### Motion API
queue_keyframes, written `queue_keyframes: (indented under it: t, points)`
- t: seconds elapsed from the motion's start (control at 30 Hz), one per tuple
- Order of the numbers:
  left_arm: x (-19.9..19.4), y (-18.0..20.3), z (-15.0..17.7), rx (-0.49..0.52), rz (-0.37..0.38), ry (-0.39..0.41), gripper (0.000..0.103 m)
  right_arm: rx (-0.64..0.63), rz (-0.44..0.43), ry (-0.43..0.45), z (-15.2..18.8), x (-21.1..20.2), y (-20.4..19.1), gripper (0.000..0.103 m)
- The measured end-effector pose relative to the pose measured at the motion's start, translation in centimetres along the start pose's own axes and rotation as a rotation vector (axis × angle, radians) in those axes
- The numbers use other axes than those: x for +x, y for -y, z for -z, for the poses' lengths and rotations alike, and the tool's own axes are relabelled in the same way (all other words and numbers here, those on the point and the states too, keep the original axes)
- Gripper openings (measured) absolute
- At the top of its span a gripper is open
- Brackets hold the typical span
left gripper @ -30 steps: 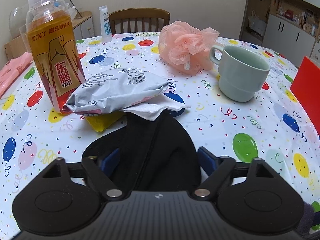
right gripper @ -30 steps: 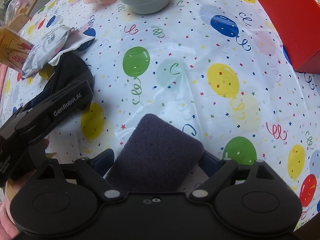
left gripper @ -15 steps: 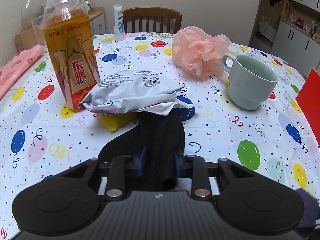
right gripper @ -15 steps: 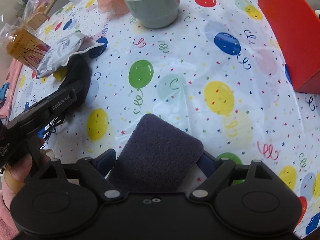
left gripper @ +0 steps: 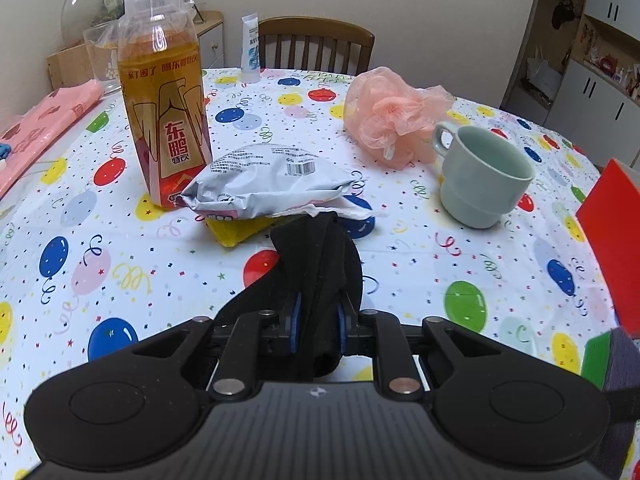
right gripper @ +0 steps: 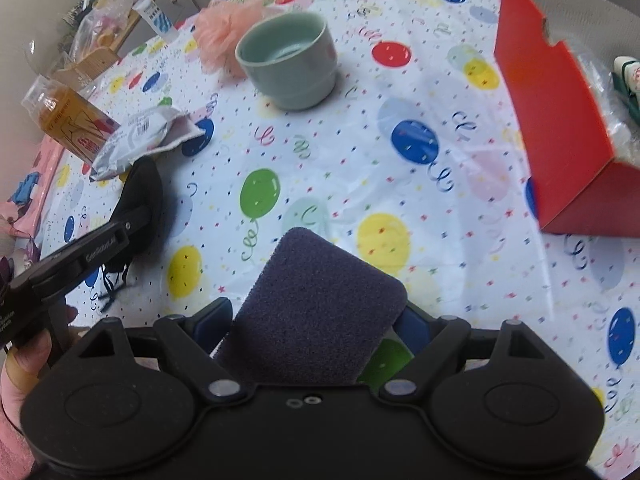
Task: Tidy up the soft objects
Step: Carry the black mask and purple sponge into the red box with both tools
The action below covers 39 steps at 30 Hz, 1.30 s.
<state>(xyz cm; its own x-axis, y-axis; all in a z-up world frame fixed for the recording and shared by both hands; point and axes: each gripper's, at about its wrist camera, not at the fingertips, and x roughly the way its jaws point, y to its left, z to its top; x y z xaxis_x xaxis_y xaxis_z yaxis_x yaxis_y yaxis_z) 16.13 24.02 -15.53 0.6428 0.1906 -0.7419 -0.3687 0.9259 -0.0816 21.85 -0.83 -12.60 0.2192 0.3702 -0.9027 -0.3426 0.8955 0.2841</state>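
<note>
Jaws of our left gripper (left gripper: 316, 326) pinch the black sock (left gripper: 320, 268) at lower centre, ready to lift; our right gripper (right gripper: 310, 320) clamps the grey sponge (right gripper: 316, 304), headed for the red box (right gripper: 556, 120).

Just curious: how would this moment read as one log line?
left gripper: shut on black cloth | right gripper: holding sponge | box: nearby

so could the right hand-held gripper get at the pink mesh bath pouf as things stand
Probably not yet: the right hand-held gripper is full with a dark grey sponge, and the pale green ceramic cup stands in front of the pink mesh bath pouf.
</note>
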Motion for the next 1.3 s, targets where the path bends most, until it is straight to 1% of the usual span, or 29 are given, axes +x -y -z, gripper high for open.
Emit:
queue_keyframes:
  t: [0.2,0.6,0.77,1.0,1.13,1.3]
  points:
    - [-1.9,1.6,-0.1,-0.013,0.015,0.009,0.017,-0.018,-0.023,0.028,-0.8,-2.2,2.1,0.086]
    - [-5.9,7.4,-0.7,-0.007,0.076,0.054,0.017,-0.083,-0.056,0.11,-2.8,-7.3,6.8,0.086]
    - [-7.6,10.4,-1.3,0.014,0.107,0.068,0.017,-0.094,-0.059,0.142,-3.8,-9.4,9.1,0.086]
    - [-9.5,15.2,-2.6,0.057,0.181,0.087,0.017,-0.108,-0.052,0.188,-5.2,-12.3,12.4,0.086]
    - [-10.0,18.0,-3.3,0.084,0.223,0.097,0.017,-0.118,-0.048,0.213,-6.0,-13.7,14.2,0.086]
    - [-10.4,21.4,-4.2,0.121,0.256,0.118,0.017,-0.124,-0.036,0.231,-6.8,-15.1,16.6,0.086]
